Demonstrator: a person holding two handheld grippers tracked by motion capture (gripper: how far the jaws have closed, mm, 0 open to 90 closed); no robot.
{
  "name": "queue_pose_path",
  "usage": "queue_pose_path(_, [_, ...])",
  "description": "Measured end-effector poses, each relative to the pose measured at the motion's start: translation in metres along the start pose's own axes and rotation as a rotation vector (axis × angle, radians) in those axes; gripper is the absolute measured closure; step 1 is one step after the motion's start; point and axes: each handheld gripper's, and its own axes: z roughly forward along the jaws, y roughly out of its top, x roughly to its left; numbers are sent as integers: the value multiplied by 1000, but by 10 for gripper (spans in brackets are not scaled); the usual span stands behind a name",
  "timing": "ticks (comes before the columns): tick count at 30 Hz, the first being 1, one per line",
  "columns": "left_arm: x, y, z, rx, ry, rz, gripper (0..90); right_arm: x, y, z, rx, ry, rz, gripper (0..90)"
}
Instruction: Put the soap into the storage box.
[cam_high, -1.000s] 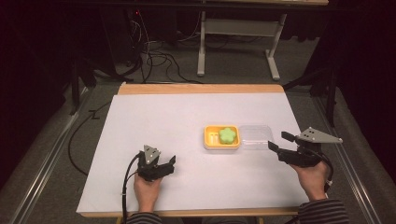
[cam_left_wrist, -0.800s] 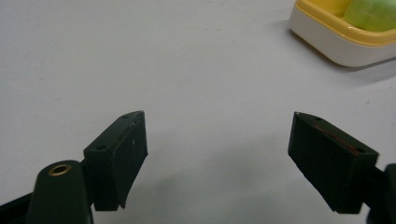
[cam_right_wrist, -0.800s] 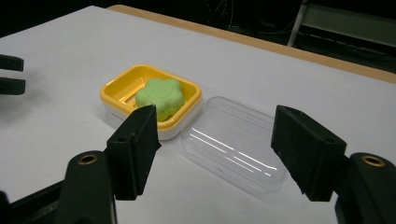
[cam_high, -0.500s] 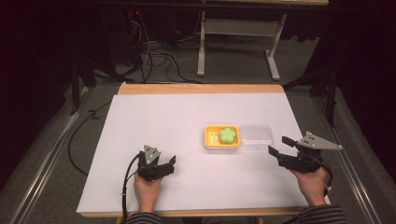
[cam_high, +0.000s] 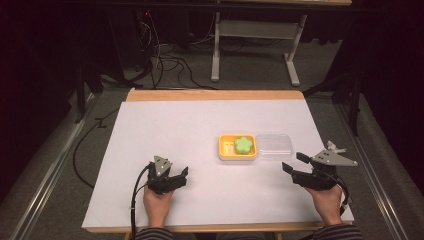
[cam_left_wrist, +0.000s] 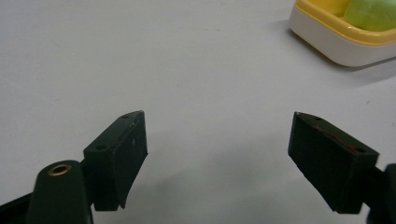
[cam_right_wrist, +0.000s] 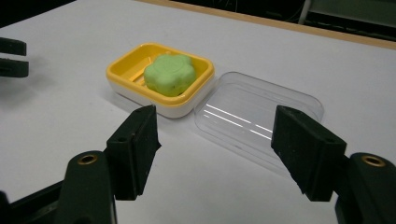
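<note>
Covering most of the tabletop is a white table sheet (cam_high: 165, 150), wooden edge showing at the far side. Right of centre on it sits a yellow soap dish (cam_high: 223, 148) holding a green flower-shaped soap (cam_high: 244, 144); a clear lid (cam_high: 274, 146) lies flat against the dish's right side, touching or nearly so.

Right gripper (cam_high: 292, 170): jaws wide apart, empty, aimed at the lid and dish from the near right, near but not touching. Left gripper (cam_high: 180, 176): jaws also spread, empty, resting low near the front edge, well apart from the dish.

Judgement: lid looks like the next thing to be picked up and set on the dish.

Risks:
- Lid is thin, smooth and lying flat; jaws closing on its rim may skid off or push it across the sheet.
- A sliding lid would shove the dish, since they sit together.
- Soap stands above the dish rim; a tilted lid could catch on it.
</note>
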Motion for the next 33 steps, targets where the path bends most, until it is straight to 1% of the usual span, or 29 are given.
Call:
queue_pose_path(1, [0, 0, 0, 0, 0, 0, 203, 0, -1, 1, 1, -1, -7, 325])
queue_pose_path(8, [0, 0, 0, -1, -1, 1, 203, 6, -4, 6, 7, 7, -10, 325])
queue_pose_path(12, [0, 0, 0, -1, -2, 0, 203, 10, -9, 11, 24, 17, -12, 325])
queue_pose_path(13, [0, 0, 0, -1, -2, 0, 203, 11, -10, 12, 26, 17, -20, 325])
queue_pose_path(16, [0, 0, 0, -1, -3, 3, 203, 14, -13, 16, 39, 24, -16, 325])
queue_pose_path(20, [0, 0, 0, -1, -3, 3, 203, 17, -14, 23, 47, 31, -28, 325])
queue_pose_path(21, [0, 0, 0, -1, -3, 3, 203, 18, -14, 24, 55, 31, -22, 326])
queue_pose_path(22, [0, 0, 0, -1, -3, 2, 203, 18, -14, 25, 51, 35, -28, 326])
queue_pose_path(24, [0, 0, 0, -1, -2, 2, 203, 20, -15, 28, 56, 40, -22, 328])
queue_pose_path(26, [0, 0, 0, -1, -2, 1, 203, 20, -15, 31, 71, 44, -24, 329])
queue_pose_path(28, [0, 0, 0, 0, -2, 1, 203, 21, -16, 33, 78, 38, -24, 332])
queue_pose_path(30, [-1, -1, 0, -1, -4, 6, 204, 23, -17, 35, 71, 34, -18, 335])
queue_pose_path(31, [-1, -1, 0, -1, -5, 8, 204, 25, -17, 35, 64, 31, -23, 335])
queue_pose_path(33, [-1, -1, 0, -1, -5, 7, 204, 28, -17, 38, 68, 26, -40, 336])
